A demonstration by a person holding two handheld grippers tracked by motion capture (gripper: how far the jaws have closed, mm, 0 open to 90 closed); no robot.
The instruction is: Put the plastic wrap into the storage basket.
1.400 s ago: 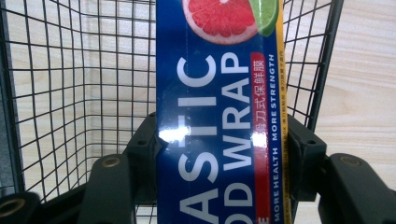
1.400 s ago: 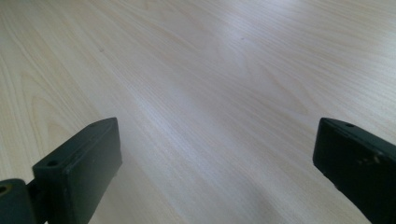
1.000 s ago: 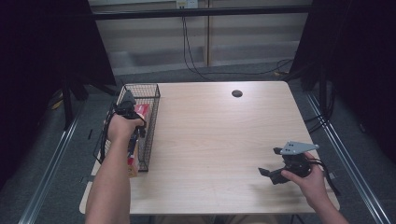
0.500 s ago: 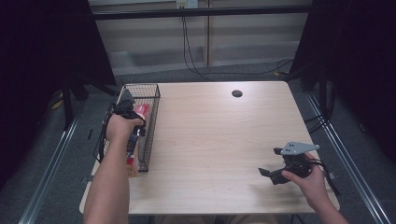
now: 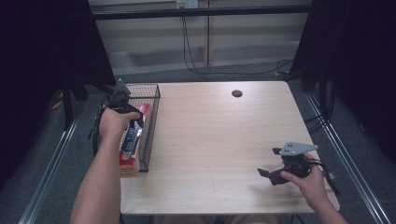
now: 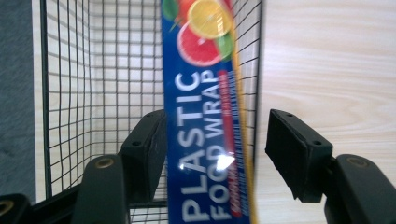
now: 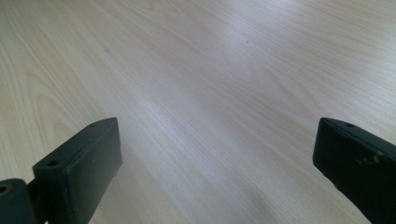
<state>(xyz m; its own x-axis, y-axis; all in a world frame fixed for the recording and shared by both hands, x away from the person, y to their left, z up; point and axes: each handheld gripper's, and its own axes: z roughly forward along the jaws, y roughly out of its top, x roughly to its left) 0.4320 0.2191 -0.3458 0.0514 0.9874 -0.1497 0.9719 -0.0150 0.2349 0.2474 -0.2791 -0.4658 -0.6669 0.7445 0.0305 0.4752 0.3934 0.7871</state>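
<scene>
Open tabletop (image 5: 210, 135) (basket (image 5: 152, 122) far left)

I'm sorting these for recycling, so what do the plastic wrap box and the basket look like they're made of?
Plastic wrap box: probably glossy printed cardboard, since a light glare sits on the lettering and its edges are straight.
Basket: thin dark wire welded into an open grid, likely coated metal; the table shows through it.

A pale wooden table (image 5: 210, 140) carried the things. A black wire basket (image 5: 148, 135) stood at its left edge, long side running front to back, with a box of plastic wrap (image 6: 205, 121) lying lengthwise inside against the right wall. A small dark round disc (image 5: 237, 93) sat near the far edge, well apart from the basket.
</scene>
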